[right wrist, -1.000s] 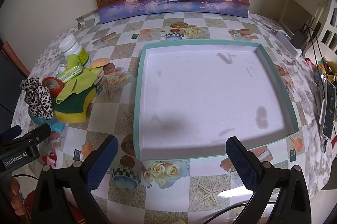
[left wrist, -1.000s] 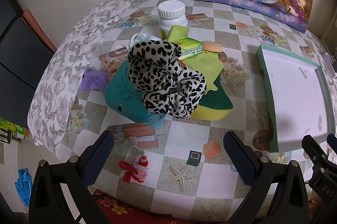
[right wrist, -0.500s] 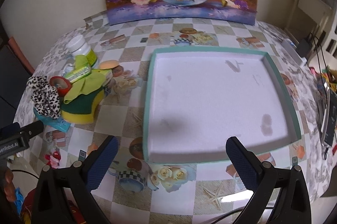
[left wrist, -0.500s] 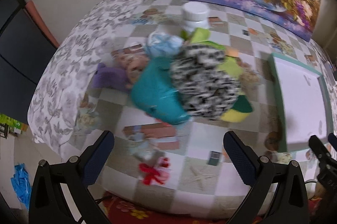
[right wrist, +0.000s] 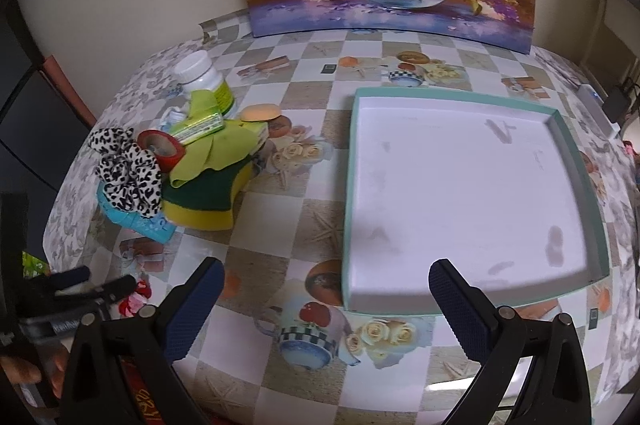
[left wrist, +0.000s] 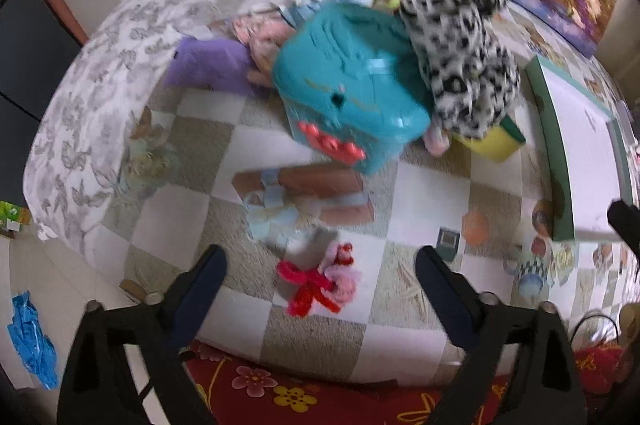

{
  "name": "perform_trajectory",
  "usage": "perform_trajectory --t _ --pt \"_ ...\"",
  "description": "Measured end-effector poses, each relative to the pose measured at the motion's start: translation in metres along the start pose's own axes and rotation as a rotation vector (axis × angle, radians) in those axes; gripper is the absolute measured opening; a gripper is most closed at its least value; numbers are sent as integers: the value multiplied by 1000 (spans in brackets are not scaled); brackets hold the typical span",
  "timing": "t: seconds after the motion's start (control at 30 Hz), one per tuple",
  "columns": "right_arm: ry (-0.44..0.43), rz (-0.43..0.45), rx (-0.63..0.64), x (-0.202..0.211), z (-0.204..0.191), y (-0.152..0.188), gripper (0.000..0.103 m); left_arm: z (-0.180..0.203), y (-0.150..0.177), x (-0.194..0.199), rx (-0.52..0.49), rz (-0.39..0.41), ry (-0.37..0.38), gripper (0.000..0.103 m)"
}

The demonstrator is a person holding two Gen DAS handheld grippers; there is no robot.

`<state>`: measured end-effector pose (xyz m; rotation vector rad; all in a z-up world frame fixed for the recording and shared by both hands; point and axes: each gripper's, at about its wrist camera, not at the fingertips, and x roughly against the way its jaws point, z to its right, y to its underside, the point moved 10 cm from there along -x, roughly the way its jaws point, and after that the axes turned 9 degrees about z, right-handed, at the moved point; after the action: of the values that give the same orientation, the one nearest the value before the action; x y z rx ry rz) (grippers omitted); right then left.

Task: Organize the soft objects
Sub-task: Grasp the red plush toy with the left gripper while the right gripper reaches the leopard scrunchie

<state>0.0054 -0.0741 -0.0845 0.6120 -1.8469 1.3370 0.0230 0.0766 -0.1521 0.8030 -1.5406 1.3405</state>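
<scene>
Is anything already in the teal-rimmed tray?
No, in the right wrist view the tray shows only its bare white floor with a few faint marks; the soft things sit piled on the table to its left.

left gripper (left wrist: pixel 320 275): black angular frame, two dark-blue textured pads, a silver screw on each finger
right gripper (right wrist: pixel 326 291): same black frame, dark-blue knurled pads, silver screws at the finger pivots
marking: white lettering on the left gripper's black body, blurred, unreadable

The scrunchie (right wrist: pixel 128 171) lies on the pile (right wrist: pixel 200 161), left of the tray (right wrist: pixel 460 193).
</scene>
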Motion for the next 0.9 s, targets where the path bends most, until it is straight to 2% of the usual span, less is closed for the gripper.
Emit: perform_trajectory --t 0.4,0.43,0.47,0.6,0.67,0.73,0.9 --pt "-19 -8 30 -4 -22 3 103 1 27 -3 3 -32 29 88" --pt "-20 -7 33 -5 -23 3 103 -2 30 -5 4 -33 33 83" --pt "-21 -5 36 -5 -24 3 103 -2 32 -6 5 -37 38 72" --pt "-22 1 40 -5 -29 2 103 -4 45 -14 17 -65 63 64" --pt "-25 7 40 -5 -30 0 103 -5 46 -17 21 -69 75 47" --pt "-36 23 43 -3 -34 -5 103 -7 48 -21 27 -73 91 39" --pt "-99 84 47 4 -50 -22 103 -10 41 -29 40 -61 116 38"
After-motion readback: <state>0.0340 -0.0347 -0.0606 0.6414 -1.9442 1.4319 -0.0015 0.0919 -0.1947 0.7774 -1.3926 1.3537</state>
